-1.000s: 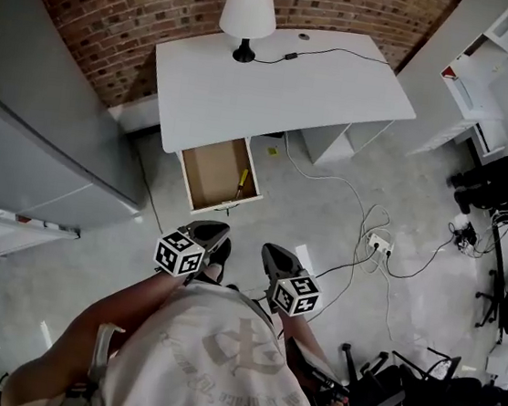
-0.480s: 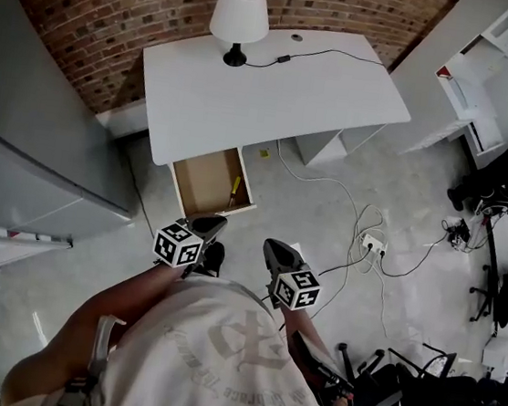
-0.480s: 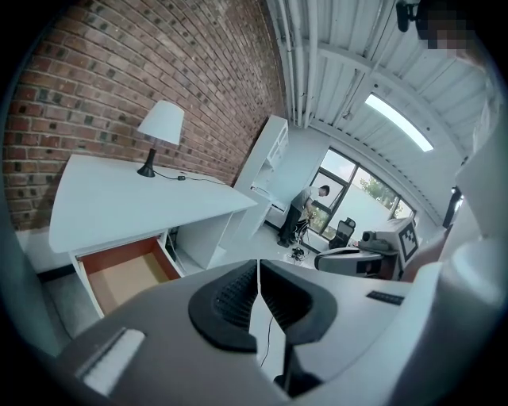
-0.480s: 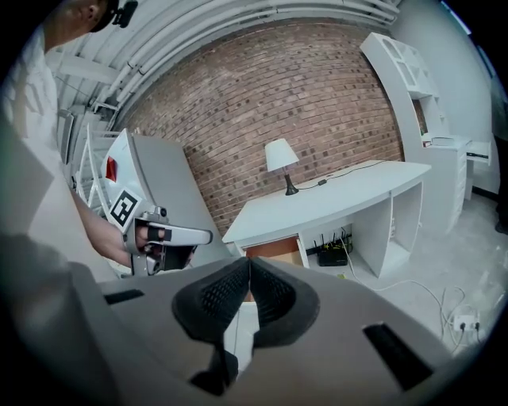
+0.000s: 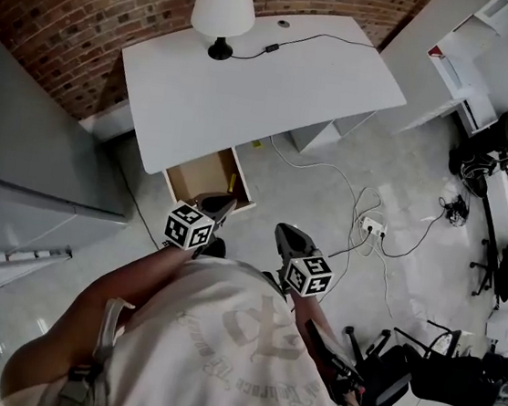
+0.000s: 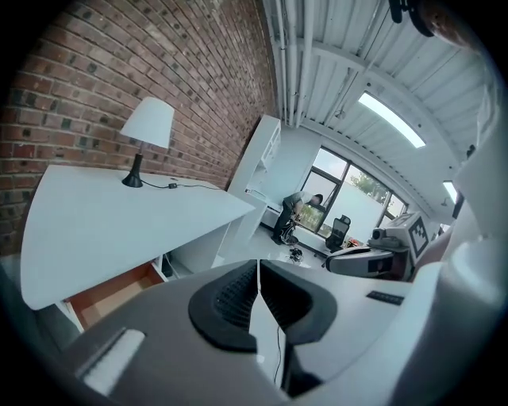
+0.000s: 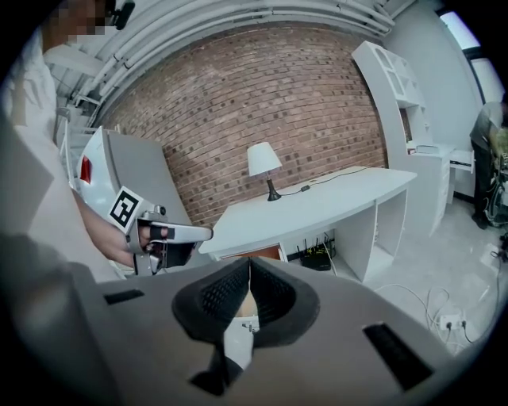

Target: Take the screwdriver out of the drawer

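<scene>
Seen from the head view, the person's shirt-clad torso fills the foreground and hides both hands, so only the forearms and the marker cubes lead out to the tools. The left gripper [image 5: 225, 203] and the right gripper [image 5: 282, 231] are held side by side in front of the body, angled slightly downward toward the desk, apart from each other and touching nothing. Each gripper's own view shows its ribbed pads pressed together with nothing between them. The right gripper view also catches the left gripper [image 7: 198, 233] out at its left, a hand wrapped round its grip. Just beyond the left jaw tips stands the open drawer [image 5: 197, 179], its rear half tucked under the tabletop's near edge and its front partly covered by that gripper. The screwdriver [image 5: 232, 182] lies inside against the drawer's right wall, only a sliver of yellow showing, its tip too small to make out. From the left gripper view the drawer [image 6: 111, 289] appears merely as a brown strip below the white tabletop [image 5: 269, 80], its contents out of sight. A lamp [image 5: 223, 5] stands near the tabletop's far edge, left of centre, in front of the brick wall [image 5: 66, 9].
</scene>
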